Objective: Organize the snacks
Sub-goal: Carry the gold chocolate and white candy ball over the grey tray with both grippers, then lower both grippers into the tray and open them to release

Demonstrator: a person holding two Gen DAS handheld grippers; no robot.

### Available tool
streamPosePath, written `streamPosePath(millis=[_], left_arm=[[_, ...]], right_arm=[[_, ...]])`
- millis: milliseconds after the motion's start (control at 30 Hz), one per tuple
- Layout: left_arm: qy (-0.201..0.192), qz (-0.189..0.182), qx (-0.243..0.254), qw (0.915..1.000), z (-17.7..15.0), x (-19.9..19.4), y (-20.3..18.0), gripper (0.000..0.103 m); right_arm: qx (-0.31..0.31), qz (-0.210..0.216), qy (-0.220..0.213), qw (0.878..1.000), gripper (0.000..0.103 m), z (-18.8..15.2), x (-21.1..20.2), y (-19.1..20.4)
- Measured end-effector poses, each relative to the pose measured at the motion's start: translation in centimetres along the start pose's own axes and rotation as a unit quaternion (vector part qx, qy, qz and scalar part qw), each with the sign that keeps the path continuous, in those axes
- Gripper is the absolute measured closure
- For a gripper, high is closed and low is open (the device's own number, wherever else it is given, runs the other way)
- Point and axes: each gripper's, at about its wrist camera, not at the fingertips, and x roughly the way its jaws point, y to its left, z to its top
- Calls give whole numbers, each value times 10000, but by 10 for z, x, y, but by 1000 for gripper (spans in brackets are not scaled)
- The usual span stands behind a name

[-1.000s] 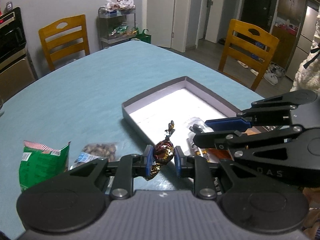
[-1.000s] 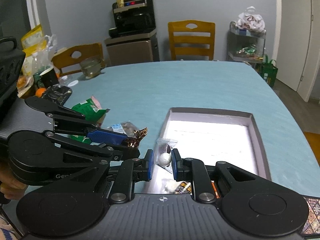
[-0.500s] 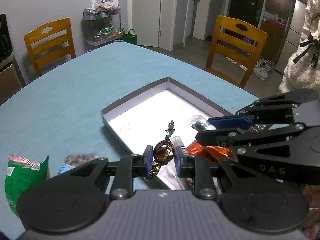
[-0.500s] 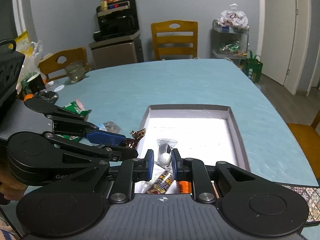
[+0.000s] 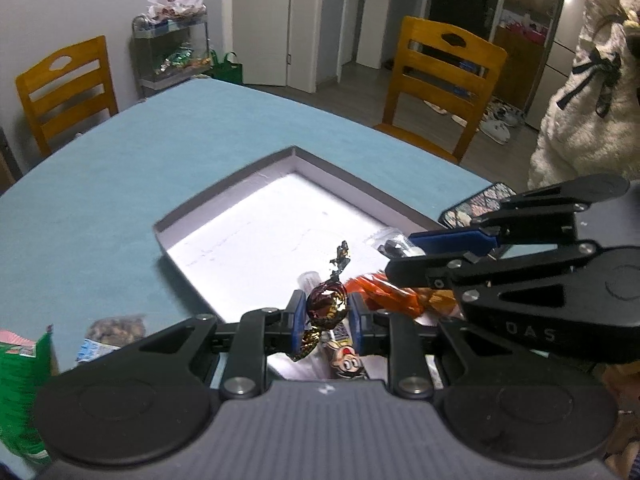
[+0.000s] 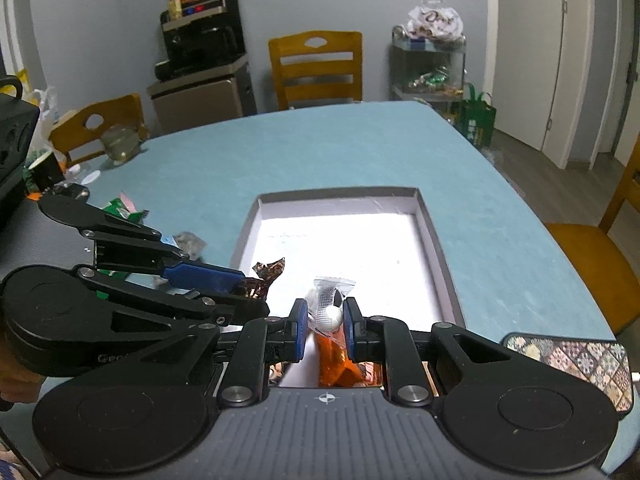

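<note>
My left gripper (image 5: 325, 312) is shut on a brown foil-wrapped candy (image 5: 326, 302) and holds it above the near end of the grey box (image 5: 224, 188). My right gripper (image 6: 326, 318) is shut on a clear-wrapped white ball candy (image 6: 330, 312), also above the box's (image 6: 434, 236) near end. Each gripper shows in the other's view, the right one (image 5: 404, 250) and the left one (image 6: 252, 284). An orange packet (image 5: 396, 294) and a cartoon-print bar (image 5: 346, 354) lie in the box below. The orange packet also shows in the right wrist view (image 6: 334, 364).
A green snack bag (image 5: 20, 392) and a clear nut packet (image 5: 114, 330) lie on the teal table (image 5: 120, 168) left of the box. A patterned phone (image 6: 572, 364) lies at the right. Wooden chairs (image 5: 440, 80) stand around. A cup (image 6: 44, 168) and glass bowl (image 6: 118, 144) stand far left.
Both grippers have moved forward over the box's near end, still holding their candies. The orange packet and bar have come into view beneath them.
</note>
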Motion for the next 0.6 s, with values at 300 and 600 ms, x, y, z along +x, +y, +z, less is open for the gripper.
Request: streamPosePath(millis=[300, 600], left_arm=[[263, -155, 136, 9994, -4, 20, -10, 84], [360, -240, 145, 9990, -5, 27, -14, 84]], right_arm=[[104, -103, 208, 9997, 82, -6, 7, -7], [148, -125, 330, 9993, 82, -9, 11, -12]])
